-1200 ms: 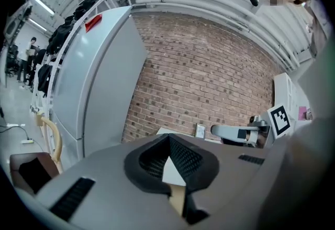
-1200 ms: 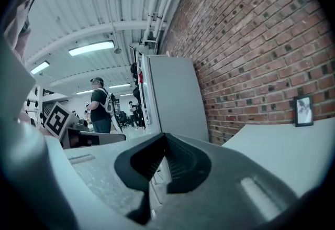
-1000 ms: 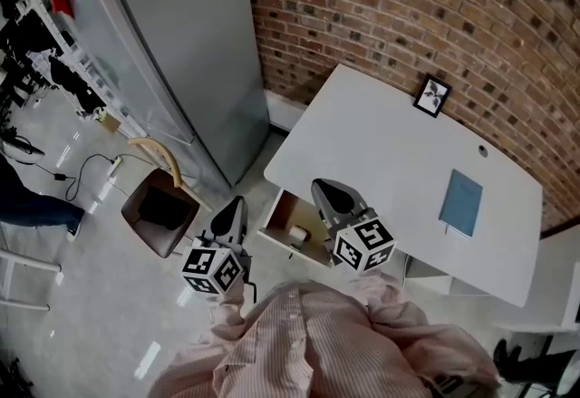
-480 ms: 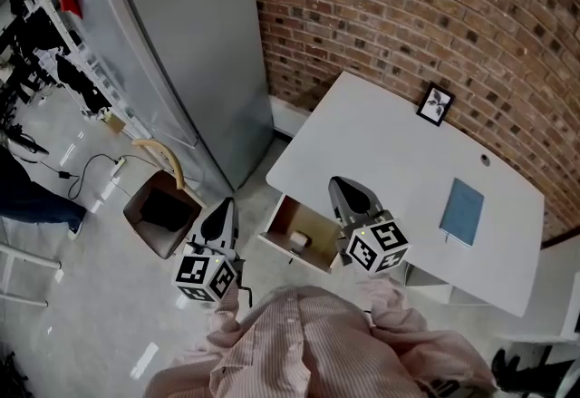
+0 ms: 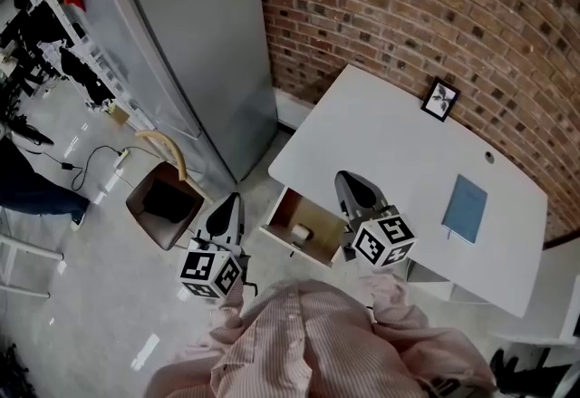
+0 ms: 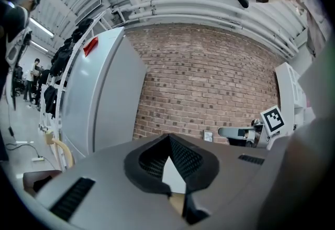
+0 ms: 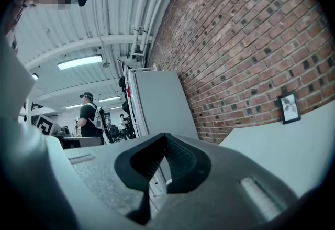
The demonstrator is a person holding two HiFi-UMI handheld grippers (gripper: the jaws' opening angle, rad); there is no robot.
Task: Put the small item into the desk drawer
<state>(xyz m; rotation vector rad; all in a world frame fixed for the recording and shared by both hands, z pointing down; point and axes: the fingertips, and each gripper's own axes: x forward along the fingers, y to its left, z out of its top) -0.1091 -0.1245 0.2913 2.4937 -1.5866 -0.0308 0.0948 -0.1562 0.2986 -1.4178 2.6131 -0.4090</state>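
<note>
Only the right tool [image 5: 349, 183] has shifted much. It sits a touch further toward the right of the frame than a second ago, over the near edge of the tabletop [image 5: 390, 138] and just right of the drawer [image 5: 319, 220]. The left tool [image 5: 232, 204] stays where it was, lower left of centre, above the floor and apart from the drawer's left side.

Both tools are closed and empty. Each one's own view shows the jaw tips meeting with nothing pinched between them.

The item [image 5: 300, 231] – small and white – lies inside the open drawer, toward its front, at the centre of the head view. The drawer is pulled out from under the tabletop.

So the main step looks done, since the item is already in the drawer and released. What may be left – if the task wants it – is pushing the drawer shut, and neither tool is touching it now.
</note>
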